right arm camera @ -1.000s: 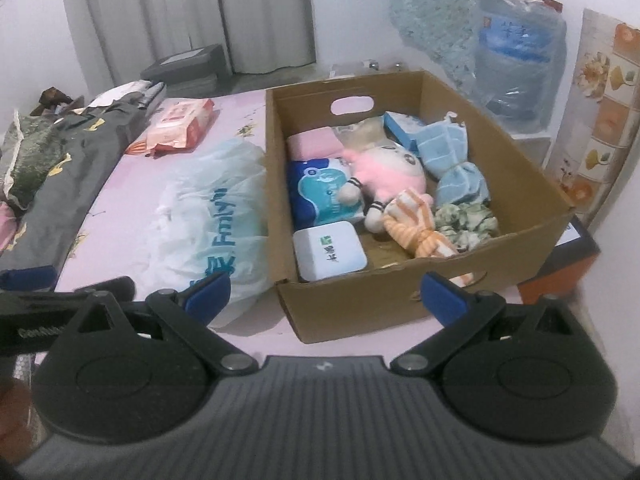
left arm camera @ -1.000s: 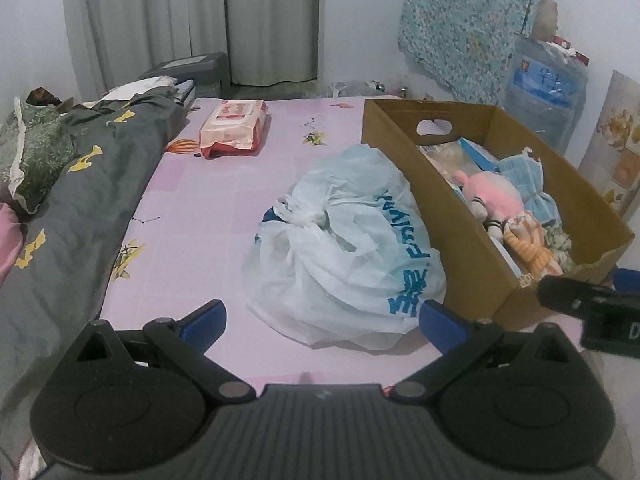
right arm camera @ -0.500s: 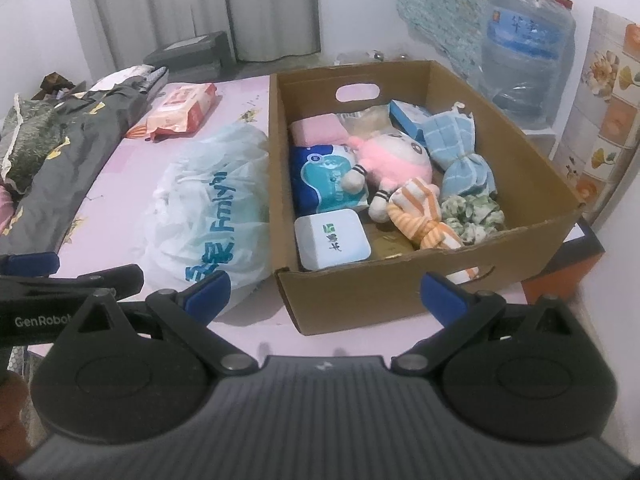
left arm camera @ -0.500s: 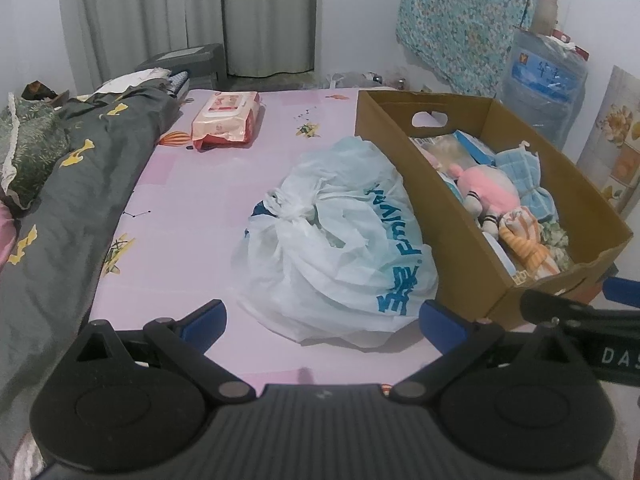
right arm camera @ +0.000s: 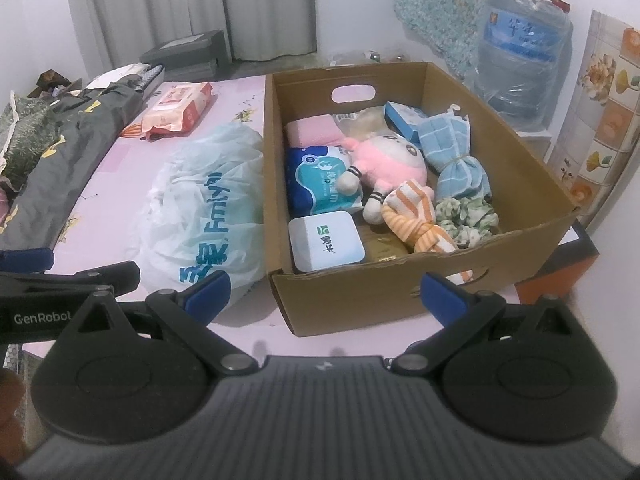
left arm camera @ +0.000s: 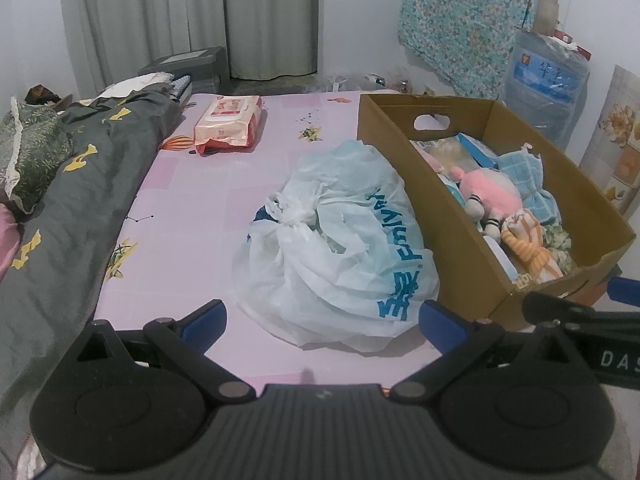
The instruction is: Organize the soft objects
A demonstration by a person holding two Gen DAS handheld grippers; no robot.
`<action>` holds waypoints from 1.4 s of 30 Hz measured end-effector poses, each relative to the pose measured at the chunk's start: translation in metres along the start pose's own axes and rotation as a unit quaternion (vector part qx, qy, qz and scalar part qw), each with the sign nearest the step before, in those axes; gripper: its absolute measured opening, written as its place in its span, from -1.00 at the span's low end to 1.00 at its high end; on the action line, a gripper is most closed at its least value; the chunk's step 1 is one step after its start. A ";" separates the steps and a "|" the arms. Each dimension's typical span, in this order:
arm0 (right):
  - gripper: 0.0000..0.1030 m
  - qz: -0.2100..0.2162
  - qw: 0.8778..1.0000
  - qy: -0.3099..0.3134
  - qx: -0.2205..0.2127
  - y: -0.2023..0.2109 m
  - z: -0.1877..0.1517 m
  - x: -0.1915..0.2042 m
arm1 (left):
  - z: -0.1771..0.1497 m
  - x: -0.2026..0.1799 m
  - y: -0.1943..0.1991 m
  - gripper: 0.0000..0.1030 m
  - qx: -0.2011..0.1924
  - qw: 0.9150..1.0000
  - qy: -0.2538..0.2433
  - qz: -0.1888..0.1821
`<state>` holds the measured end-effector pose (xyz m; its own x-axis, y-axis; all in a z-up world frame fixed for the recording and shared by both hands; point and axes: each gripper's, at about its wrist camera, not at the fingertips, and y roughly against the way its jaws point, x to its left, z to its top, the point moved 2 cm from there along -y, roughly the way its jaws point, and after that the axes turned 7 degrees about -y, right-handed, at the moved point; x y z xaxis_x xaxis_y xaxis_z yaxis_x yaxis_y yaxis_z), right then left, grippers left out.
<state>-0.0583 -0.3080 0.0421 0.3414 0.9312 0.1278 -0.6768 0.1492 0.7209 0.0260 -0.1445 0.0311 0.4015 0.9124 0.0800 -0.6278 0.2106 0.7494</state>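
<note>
A brown cardboard box [right arm camera: 516, 152] stands on the pink bed and holds a pink plush doll [right arm camera: 386, 160], a blue towel roll [right arm camera: 456, 152], an orange striped cloth [right arm camera: 420, 216], a green scrunchie [right arm camera: 466, 218], a blue tissue pack [right arm camera: 320, 184] and a white case [right arm camera: 326, 242]. A knotted white plastic bag [left arm camera: 340, 248] lies left of the box. My left gripper [left arm camera: 322, 320] is open and empty, just before the bag. My right gripper [right arm camera: 326, 292] is open and empty, before the box's near wall. The box also shows in the left wrist view [left arm camera: 452, 216].
A pink wipes pack [left arm camera: 228, 122] lies at the far side of the bed. A dark grey quilt [left arm camera: 68, 200] covers the left side. A water jug [right arm camera: 520, 52] and tiled wall stand right of the box. An orange crate [right arm camera: 560, 280] sits by the box's near right corner.
Both grippers have drawn back slightly toward me and risen a little; the bag and box look farther off. Nothing was taken or let go.
</note>
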 end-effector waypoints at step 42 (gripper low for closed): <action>0.98 -0.011 1.000 -0.008 0.015 -0.004 -0.005 -0.007 | -0.001 -0.008 -0.011 0.98 0.024 0.999 0.004 -0.021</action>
<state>-0.0616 -0.3137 0.0349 0.3666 0.9222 0.1230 -0.6495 0.1590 0.7435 0.0290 -0.1535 0.0210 0.4210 0.9061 0.0423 -0.5772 0.2316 0.7831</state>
